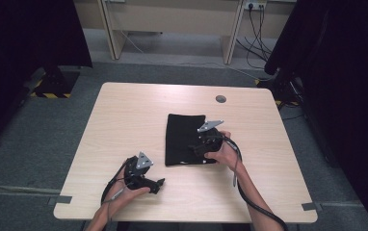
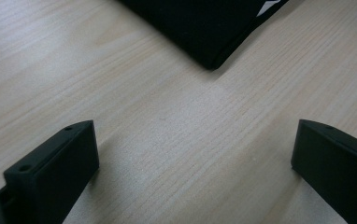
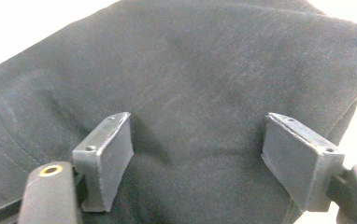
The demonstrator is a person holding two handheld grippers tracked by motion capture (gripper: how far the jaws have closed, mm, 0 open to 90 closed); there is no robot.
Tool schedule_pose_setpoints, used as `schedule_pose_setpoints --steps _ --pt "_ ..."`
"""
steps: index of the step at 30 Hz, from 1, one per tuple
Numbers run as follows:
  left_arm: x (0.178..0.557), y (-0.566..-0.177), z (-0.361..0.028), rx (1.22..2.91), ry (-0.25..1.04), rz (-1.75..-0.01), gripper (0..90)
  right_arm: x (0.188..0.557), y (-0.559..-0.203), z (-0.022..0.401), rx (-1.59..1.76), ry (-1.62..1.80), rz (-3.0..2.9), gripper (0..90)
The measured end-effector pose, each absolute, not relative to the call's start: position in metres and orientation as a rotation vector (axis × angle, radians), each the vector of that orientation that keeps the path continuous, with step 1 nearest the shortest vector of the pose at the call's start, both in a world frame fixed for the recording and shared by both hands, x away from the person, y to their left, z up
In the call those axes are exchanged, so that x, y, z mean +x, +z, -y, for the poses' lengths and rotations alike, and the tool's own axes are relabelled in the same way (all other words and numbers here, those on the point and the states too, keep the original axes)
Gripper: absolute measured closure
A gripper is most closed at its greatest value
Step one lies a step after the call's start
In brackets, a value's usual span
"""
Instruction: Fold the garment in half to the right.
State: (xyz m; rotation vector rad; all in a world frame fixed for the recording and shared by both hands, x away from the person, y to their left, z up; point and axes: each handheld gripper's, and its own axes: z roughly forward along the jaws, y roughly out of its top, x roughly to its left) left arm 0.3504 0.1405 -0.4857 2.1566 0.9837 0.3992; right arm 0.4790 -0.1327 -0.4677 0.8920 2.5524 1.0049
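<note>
Black folded cloth (image 1: 186, 139), lengthwise away.

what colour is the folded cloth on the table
Black folded cloth, plain; clearest in the high view.

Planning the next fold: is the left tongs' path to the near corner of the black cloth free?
Probably yes: the left tongs stand open over bare table, with the black cloth corner just ahead.

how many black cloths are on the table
1. The folded black cloth lies right of the table's middle, under the right gripper, whose open jaws stand over it. The left gripper, also open, rests near the table's front edge, apart from the cloth.
</note>
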Motion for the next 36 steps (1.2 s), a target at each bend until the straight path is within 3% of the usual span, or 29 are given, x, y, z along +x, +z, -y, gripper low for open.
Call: schedule_pose_setpoints --steps 7,19,36 --pt "0.350 -0.486 -0.141 2.156 0.399 -0.984 0.0 0.468 -0.464 0.143 0.962 1.161 -2.487 17.7" --pt "0.350 -0.486 -0.141 2.157 0.400 -0.984 0.0 0.455 -0.454 0.151 0.933 1.174 -2.485 17.8" --pt "0.350 -0.486 -0.141 2.156 0.400 -0.984 0.0 0.433 -0.454 0.194 0.992 1.207 -2.427 17.6"
